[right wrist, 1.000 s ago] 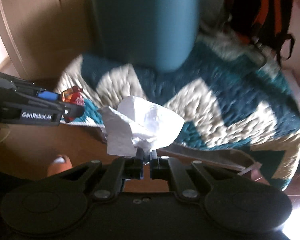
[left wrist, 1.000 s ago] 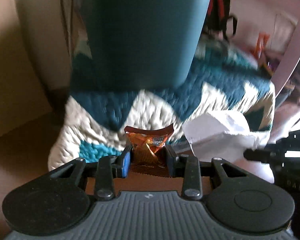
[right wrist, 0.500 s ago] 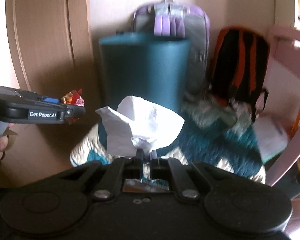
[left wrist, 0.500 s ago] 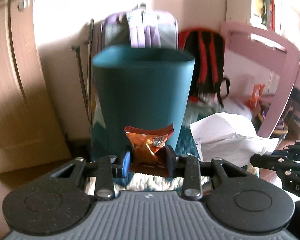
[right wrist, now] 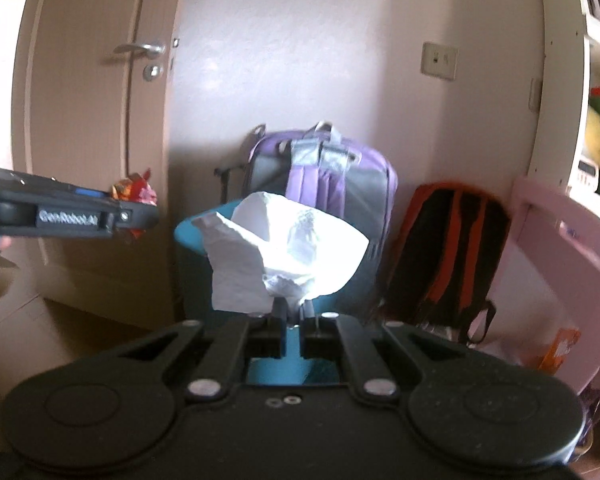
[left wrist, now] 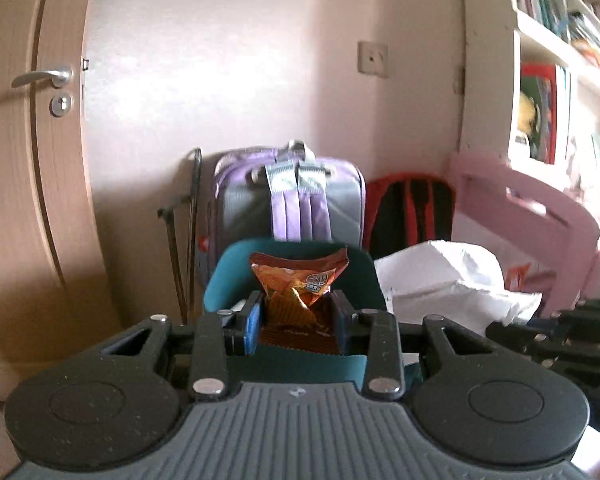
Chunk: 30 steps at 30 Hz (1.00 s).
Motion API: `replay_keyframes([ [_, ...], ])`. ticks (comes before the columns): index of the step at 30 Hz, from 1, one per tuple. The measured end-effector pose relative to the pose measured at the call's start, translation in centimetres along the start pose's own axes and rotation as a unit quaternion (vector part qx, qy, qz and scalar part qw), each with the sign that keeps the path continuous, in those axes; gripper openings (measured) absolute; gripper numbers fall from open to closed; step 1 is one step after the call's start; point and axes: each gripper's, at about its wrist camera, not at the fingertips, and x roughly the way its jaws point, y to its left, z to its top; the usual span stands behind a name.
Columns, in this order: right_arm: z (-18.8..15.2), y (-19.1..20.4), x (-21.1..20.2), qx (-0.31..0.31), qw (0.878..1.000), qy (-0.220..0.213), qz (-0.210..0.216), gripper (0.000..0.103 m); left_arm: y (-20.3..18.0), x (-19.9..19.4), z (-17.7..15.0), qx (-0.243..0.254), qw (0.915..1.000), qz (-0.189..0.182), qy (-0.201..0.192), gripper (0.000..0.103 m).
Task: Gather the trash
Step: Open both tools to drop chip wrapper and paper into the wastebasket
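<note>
My left gripper [left wrist: 298, 312] is shut on an orange snack wrapper [left wrist: 300, 280], held up in front of the teal bin [left wrist: 224, 276]. The bin's rim shows just behind the wrapper. My right gripper [right wrist: 293, 316] is shut on a crumpled white paper [right wrist: 284, 248], which hangs in front of the same teal bin [right wrist: 190, 236]. In the right wrist view the left gripper [right wrist: 140, 210] reaches in from the left edge with the orange wrapper [right wrist: 136, 190] at its tip. The white paper [left wrist: 440, 280] also shows at the right of the left wrist view.
A purple backpack [left wrist: 288, 200] and a red and black backpack [right wrist: 448, 256] lean against the wall behind the bin. A wooden door [left wrist: 24, 160] stands at the left. A pink bed frame [left wrist: 540, 208] and white shelves [left wrist: 556, 60] fill the right side.
Both grippers have risen with their loads, from low beside the bin's wall over the zigzag rug up to the level of its rim. The wall, door and backpacks came into view.
</note>
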Motion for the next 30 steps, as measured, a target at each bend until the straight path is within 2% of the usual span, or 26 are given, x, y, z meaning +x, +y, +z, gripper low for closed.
replay_keyframes([
  [4, 2.2, -0.9, 1.9, 0.004, 1.000, 0.003, -0.010, 0.004, 0.4, 2.4, 2.6, -0.006, 0.9999, -0.002, 0.009, 0.034],
  [10, 4.7, -1.9, 6.2, 0.001, 0.999, 0.040, 0.000, 0.004, 0.4, 7.7, 4.1, 0.001, 0.9993, 0.014, 0.036, 0.035],
  [19, 5.4, -0.9, 13.2, -0.017, 0.994, 0.104, 0.026, 0.004, 0.5, 16.1, 2.5, 0.009, 0.9928, 0.017, 0.118, 0.035],
  [26, 5.2, -1.0, 18.2, -0.003, 0.989, 0.144, 0.042, 0.004, 1.0, 20.5, 1.4, 0.004, 0.9860, 0.021, 0.166, 0.035],
  [30, 4.9, -1.1, 20.2, -0.008, 0.985, 0.166, 0.046, 0.004, 0.8, 22.4, 1.0, 0.018, 0.9822, 0.009, 0.187, 0.036],
])
